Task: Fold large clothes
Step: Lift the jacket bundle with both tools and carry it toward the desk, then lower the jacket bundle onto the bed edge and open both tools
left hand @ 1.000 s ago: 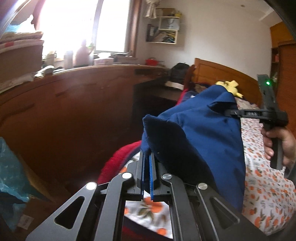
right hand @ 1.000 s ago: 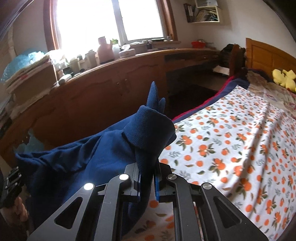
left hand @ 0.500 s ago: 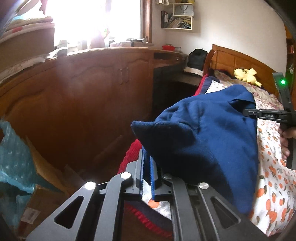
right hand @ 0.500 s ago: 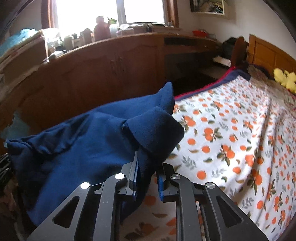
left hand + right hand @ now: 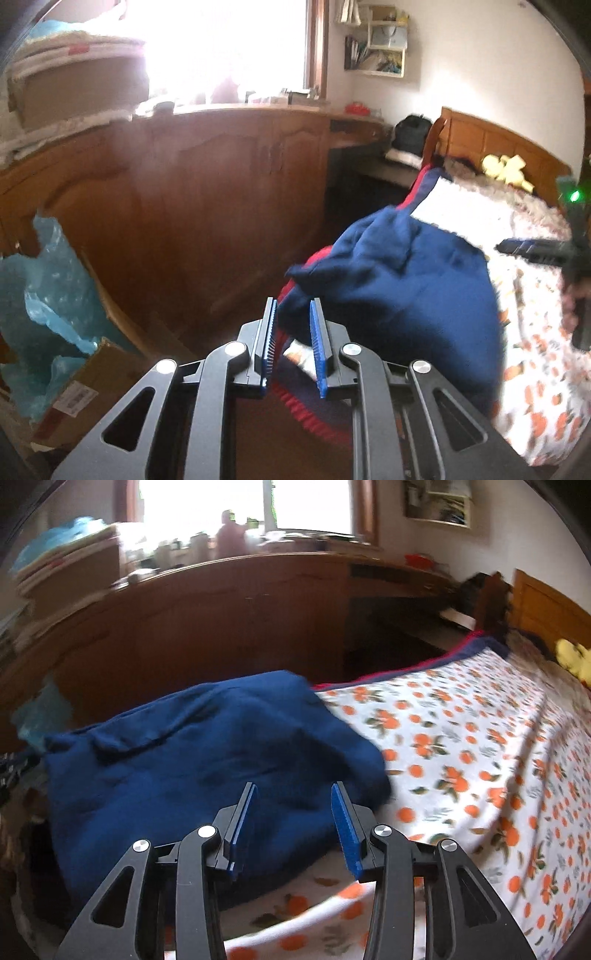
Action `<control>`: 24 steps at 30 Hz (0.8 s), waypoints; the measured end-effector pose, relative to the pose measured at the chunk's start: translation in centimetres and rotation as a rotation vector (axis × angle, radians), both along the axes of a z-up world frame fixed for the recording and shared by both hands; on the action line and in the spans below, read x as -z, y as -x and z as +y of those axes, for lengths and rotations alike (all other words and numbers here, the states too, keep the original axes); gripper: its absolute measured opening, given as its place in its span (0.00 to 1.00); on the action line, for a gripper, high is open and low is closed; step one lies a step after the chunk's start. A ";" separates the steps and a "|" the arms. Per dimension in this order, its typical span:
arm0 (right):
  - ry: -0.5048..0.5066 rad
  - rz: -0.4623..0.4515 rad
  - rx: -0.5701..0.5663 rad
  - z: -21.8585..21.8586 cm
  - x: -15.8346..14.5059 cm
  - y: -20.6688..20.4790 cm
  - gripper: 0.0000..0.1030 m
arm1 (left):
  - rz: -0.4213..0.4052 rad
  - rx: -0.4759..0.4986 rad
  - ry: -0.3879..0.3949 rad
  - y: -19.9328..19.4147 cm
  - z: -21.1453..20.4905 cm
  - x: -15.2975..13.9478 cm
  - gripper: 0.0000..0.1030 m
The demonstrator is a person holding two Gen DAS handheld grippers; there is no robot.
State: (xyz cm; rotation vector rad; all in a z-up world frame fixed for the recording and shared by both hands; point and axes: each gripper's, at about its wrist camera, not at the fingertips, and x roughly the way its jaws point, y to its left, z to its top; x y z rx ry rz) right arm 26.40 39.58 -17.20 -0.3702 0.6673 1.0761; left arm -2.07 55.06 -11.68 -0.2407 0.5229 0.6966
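Here, garment: a navy blue garment (image 5: 207,760) lay in a loose heap on the near part of the bed, by its edge toward the cabinets.
Bedspread: a white bedspread with orange fruit print (image 5: 480,746) covered the bed, with a red and dark border along its edge.
Left gripper: the left gripper (image 5: 293,334) had its blue pads apart and its jaws were opening; a corner of the cloth reached just between the tips, and the pads were not pressing on it.
Right gripper: the right gripper (image 5: 293,821) stood wider, jaws opening; the garment lay past and under the gap, gripped by neither pad.
Surroundings: wooden cabinets (image 5: 221,192) ran under a bright window, a wooden headboard (image 5: 495,144) stood at the far end, and a yellow plush toy (image 5: 504,168) sat near it.
Floor side: a cardboard box (image 5: 85,384) with pale blue plastic wrap (image 5: 40,295) sat at the left.
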 end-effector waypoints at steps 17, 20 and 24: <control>0.119 0.027 -0.103 2.4 4.5 5.6 0.39 | 0.139 0.085 0.055 -7.3 0.7 4.7 0.05; 0.122 0.034 -0.069 2.5 4.8 5.8 0.39 | 0.142 0.076 0.040 -7.4 0.4 4.9 0.05; 0.094 0.017 -0.057 1.0 3.6 6.7 0.38 | 0.126 0.060 0.016 -7.0 -0.5 3.5 0.05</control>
